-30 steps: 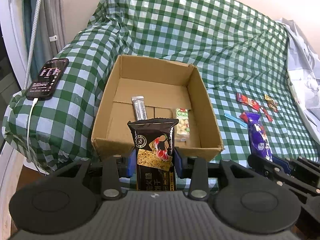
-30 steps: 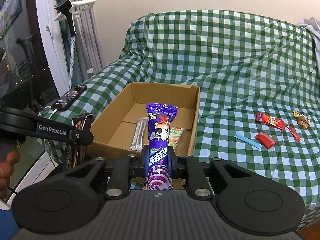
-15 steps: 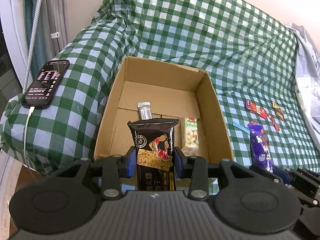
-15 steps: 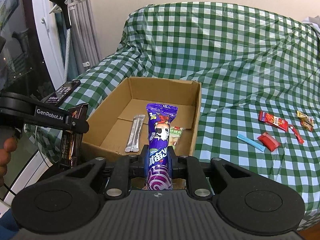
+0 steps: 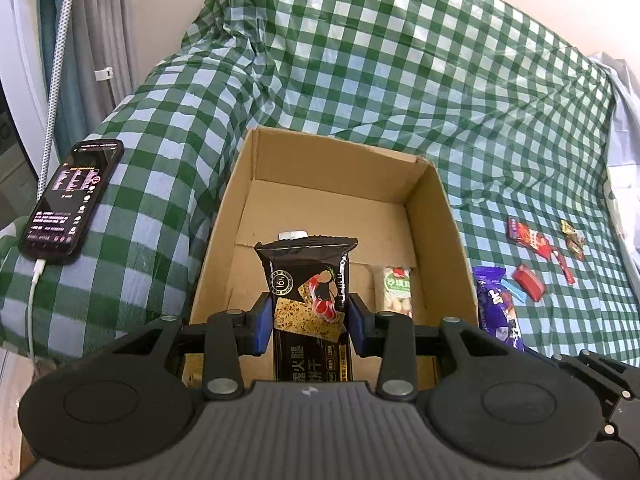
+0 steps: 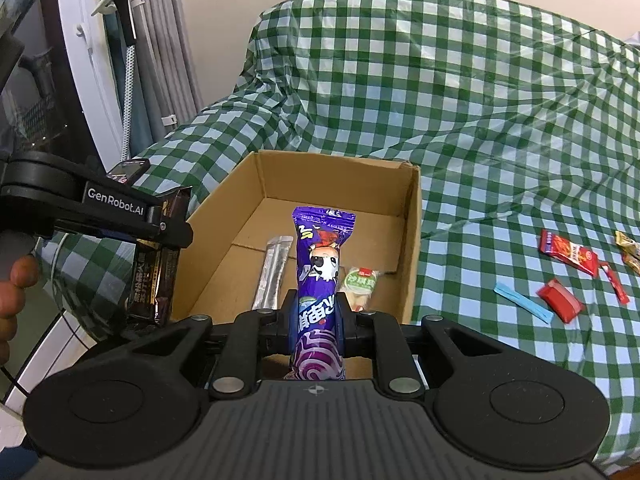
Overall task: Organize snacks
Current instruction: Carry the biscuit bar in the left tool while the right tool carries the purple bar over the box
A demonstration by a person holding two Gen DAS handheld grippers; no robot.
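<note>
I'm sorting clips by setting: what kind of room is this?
Probably a home living room: a sofa under a green checked cover, curtains by a window, a charging phone on the armrest.

Left gripper (image 6: pixel 160 220) arm, near left: "GenRobot.AI" in white.
Black snack packet (image 5: pixel 310 296), near centre: "16h" in a ring.
Phone (image 5: pixel 72 200) screen, far left: text too small to read.
</note>
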